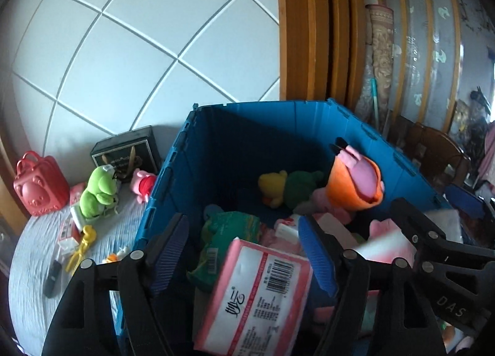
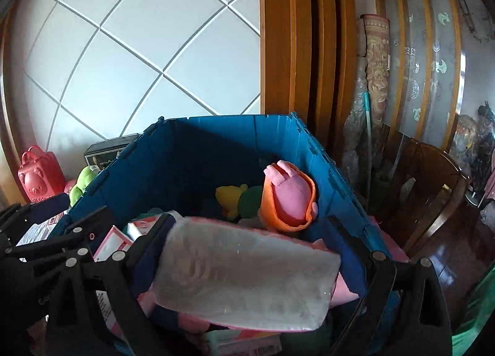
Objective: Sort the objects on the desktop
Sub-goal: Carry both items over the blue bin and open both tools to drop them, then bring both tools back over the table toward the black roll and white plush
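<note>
At centre frame in both wrist views we find a blue crate [image 1: 272, 139], already partly filled: a pink plush in an orange hood [image 1: 359, 182] leans at its right wall, and a yellow-and-green plush [image 1: 287, 192] lies toward the back. Lower centre of the left wrist view, we note the left gripper [image 1: 244, 250] with its jaws apart over the crate; a pink tissue pack [image 1: 256, 294] lies between the blue pads, but we cannot tell whether they touch it. Lower centre of the right wrist view, the right gripper [image 2: 253, 263] is clamped on a white-and-pink soft pack [image 2: 244, 272], held above the crate's contents. At lower left of the left view, outside the crate, a green frog plush [image 1: 99, 195], red bear-face case [image 1: 40, 188] and black box [image 1: 126, 151] remain on the grey tabletop [image 1: 31, 263].
</note>
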`<state>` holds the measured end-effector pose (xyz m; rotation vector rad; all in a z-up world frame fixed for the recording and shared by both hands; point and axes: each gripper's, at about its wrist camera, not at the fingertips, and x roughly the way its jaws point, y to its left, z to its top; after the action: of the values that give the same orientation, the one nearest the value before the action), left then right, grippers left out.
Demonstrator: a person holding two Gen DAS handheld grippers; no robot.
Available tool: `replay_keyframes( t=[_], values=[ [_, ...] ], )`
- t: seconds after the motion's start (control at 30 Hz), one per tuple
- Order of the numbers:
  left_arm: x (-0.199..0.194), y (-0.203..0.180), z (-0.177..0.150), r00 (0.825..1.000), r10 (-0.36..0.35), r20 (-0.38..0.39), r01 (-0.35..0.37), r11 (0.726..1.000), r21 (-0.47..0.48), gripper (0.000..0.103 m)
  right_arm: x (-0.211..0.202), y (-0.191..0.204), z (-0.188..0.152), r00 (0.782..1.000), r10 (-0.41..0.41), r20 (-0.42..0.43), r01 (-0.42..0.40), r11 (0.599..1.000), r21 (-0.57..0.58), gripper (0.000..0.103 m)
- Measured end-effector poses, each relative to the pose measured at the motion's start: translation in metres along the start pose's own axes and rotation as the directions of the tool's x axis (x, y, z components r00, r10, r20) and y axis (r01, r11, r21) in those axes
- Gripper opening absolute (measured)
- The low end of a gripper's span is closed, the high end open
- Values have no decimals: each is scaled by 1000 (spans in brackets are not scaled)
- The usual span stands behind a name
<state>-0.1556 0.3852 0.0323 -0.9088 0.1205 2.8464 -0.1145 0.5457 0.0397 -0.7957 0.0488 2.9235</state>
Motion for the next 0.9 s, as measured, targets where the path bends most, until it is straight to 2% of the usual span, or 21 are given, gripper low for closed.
replay_keyframes(
  t=[0.23,0.47,0.63,0.7,0.9],
  values=[
    [-1,19,-8,1000,27,-12,-28,999,-28,77,5,8,-2,1000,12,-16,-13,1000,-11,97],
    [-22,65,-16,997,78,21,-76,995,-71,78,1,40,-1,999,45,-15,-46,998,-47,98],
    [-43,113,-26,992,123,36,-118,985,-123,80,-9,86,0,996,93,-2,-93,991,-95,98],
    [-50,133,-31,989,141,37,-135,980,-143,80,-11,109,-2,993,115,-4,-115,987,-112,103],
    [-68,196,-54,978,210,22,-202,962,-183,80,-18,180,-9,983,182,-14,-181,970,-164,103]
  ],
)
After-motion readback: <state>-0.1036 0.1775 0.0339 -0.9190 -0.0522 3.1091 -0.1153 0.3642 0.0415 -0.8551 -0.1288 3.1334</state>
